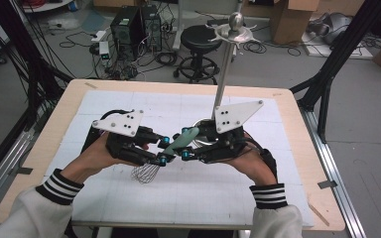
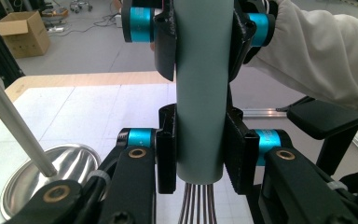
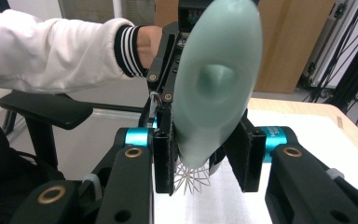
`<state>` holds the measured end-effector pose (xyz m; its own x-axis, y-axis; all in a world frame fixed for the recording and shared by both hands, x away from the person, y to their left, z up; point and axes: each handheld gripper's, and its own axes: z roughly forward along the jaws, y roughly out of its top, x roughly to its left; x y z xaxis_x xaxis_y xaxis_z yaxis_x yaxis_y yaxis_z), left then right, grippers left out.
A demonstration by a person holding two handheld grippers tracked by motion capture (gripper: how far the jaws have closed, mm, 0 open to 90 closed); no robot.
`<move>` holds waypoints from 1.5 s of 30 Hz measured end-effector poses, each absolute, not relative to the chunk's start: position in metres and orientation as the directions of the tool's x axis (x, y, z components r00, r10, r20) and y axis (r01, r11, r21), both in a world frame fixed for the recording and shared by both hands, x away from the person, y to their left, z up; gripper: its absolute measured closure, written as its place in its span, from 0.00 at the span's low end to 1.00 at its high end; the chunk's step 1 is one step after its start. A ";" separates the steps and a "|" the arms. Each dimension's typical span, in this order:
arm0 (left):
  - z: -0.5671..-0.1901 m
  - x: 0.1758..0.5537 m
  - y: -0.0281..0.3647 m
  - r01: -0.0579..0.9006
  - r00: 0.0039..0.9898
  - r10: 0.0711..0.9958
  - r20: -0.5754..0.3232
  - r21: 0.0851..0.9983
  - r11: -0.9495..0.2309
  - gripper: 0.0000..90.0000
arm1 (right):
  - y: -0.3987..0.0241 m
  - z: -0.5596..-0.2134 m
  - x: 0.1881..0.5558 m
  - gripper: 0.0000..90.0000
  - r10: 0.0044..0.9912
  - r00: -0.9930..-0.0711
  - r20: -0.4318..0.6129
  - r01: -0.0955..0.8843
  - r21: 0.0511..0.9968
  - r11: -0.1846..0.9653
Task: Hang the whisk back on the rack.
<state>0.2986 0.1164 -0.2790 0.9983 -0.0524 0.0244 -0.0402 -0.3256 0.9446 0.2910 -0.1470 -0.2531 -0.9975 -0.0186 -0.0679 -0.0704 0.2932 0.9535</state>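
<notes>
A whisk with a pale green handle (image 1: 181,140) and a wire head (image 1: 145,172) hangs tilted above the white mat, held between both grippers. My left gripper (image 1: 163,149) is shut on the lower handle (image 2: 200,93), just above the wires (image 2: 198,205). My right gripper (image 1: 187,146) is shut on the same handle higher up, facing the left one. In the right gripper view its jaws (image 3: 205,156) clamp the handle's rounded end (image 3: 216,79), with the wire head (image 3: 191,177) beyond. In the left gripper view the right gripper (image 2: 198,28) grips the handle's far part.
A metal stand with a tall pole (image 1: 223,79), a ball top (image 1: 235,21) and a round dish base (image 2: 72,163) rises just behind the right gripper. The white mat (image 1: 129,104) lies on a wooden table (image 1: 287,99). A black stool (image 1: 200,37) stands beyond.
</notes>
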 end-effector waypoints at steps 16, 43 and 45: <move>-0.282 0.296 0.128 0.009 0.988 0.144 0.055 0.910 -0.413 0.19 | -0.165 -0.248 0.296 0.73 0.056 -0.997 -0.045 -0.026 0.953 0.303; -0.303 0.282 0.201 0.085 0.920 0.381 0.091 0.903 -0.421 0.02 | -0.232 -0.224 0.310 0.73 0.332 -0.943 -0.001 0.111 0.941 0.318; -0.307 0.280 0.207 0.096 0.918 0.389 0.081 0.905 -0.415 0.02 | -0.239 -0.222 0.311 0.73 0.360 -0.933 0.011 0.133 0.940 0.315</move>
